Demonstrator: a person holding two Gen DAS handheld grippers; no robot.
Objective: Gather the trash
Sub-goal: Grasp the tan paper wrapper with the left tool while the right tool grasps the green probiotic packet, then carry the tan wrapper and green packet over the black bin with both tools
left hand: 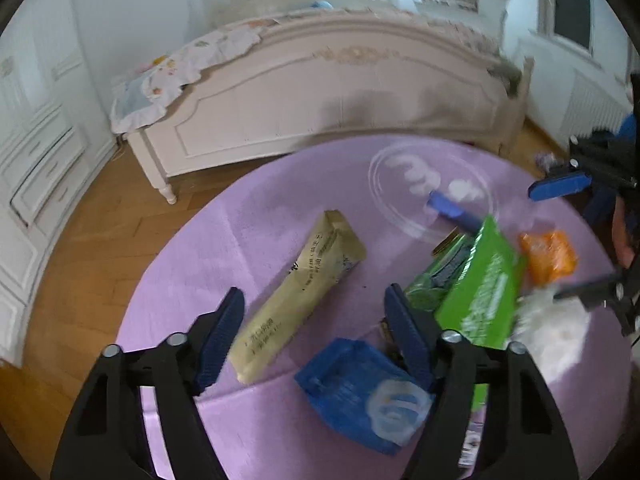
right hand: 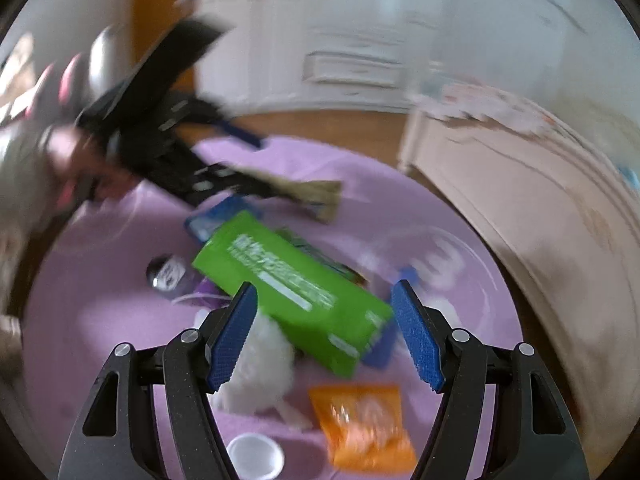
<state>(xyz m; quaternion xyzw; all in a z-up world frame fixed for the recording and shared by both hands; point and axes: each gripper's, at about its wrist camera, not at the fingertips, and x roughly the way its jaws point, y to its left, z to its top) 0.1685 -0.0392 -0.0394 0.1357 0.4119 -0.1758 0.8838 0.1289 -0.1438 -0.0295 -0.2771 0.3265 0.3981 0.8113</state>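
Several wrappers lie on the purple rug. Left view: left gripper released over a tan packet — light, crinkly; pinch an end. Right view: right gripper released, empty, above the stiffer green box — grip across its sides.

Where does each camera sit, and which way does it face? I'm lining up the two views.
Left wrist: sits on the left gripper, looks down past its open fingers over the purple rug toward the bed; the right gripper shows at the right edge.
Right wrist: sits on the right gripper, looks down across the rug toward white cabinets; the left gripper and a hand show at left.
Shared: green box, orange packet, beige packet, rug, bed.
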